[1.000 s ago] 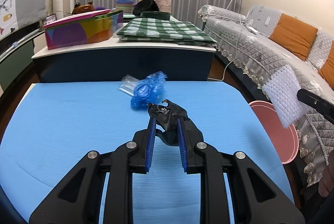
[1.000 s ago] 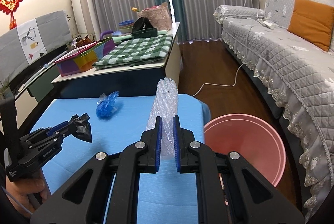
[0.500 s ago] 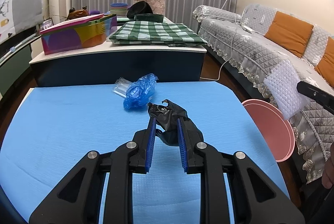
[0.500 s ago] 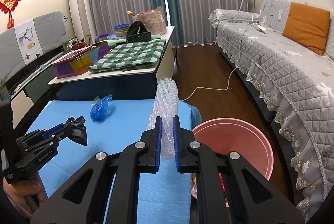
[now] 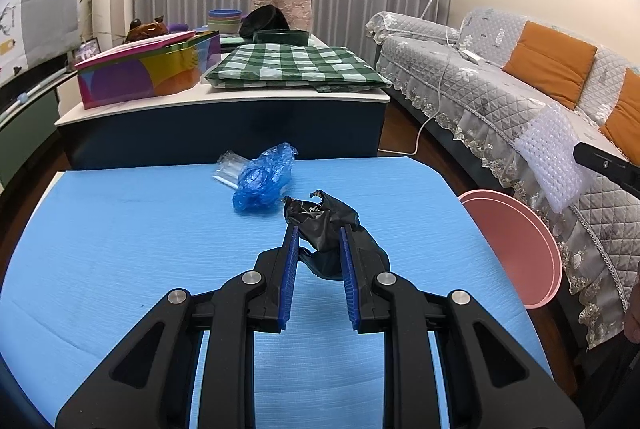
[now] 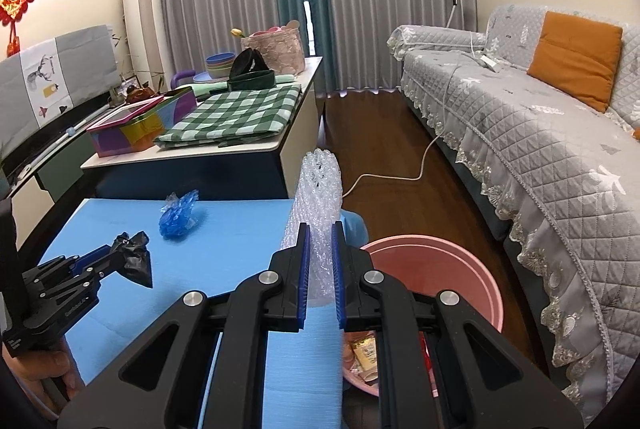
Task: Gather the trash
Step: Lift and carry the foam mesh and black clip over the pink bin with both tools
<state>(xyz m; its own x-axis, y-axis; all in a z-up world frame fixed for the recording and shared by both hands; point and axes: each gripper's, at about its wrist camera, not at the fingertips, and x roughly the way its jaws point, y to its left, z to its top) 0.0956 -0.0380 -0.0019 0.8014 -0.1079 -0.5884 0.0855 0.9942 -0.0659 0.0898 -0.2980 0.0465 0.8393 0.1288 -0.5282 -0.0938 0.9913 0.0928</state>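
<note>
My left gripper [image 5: 319,233] is shut on a crumpled black plastic bag [image 5: 320,219], held just above the blue table [image 5: 120,249]; the same gripper [image 6: 120,255] and bag [image 6: 136,257] show at the left of the right wrist view. My right gripper [image 6: 320,233] is shut on a sheet of clear bubble wrap [image 6: 318,189] that sticks up between the pads, near the table's right edge beside the pink bin [image 6: 440,261]. In the left wrist view the bubble wrap [image 5: 554,157] hangs at the far right above the pink bin [image 5: 516,241]. A crumpled blue plastic bag [image 5: 262,179] lies at the table's far side.
A clear wrapper [image 5: 230,169] lies beside the blue bag. The bin holds some packets [image 6: 366,353]. Behind the table stands a white counter [image 5: 224,101] with a green checked cloth and a colourful box. A quilted grey sofa [image 6: 540,149] runs along the right, with a white cable [image 6: 400,177] on the floor.
The right gripper with the bubble wrap has drifted right toward the pink bin. The left gripper holds still with the black bag.
</note>
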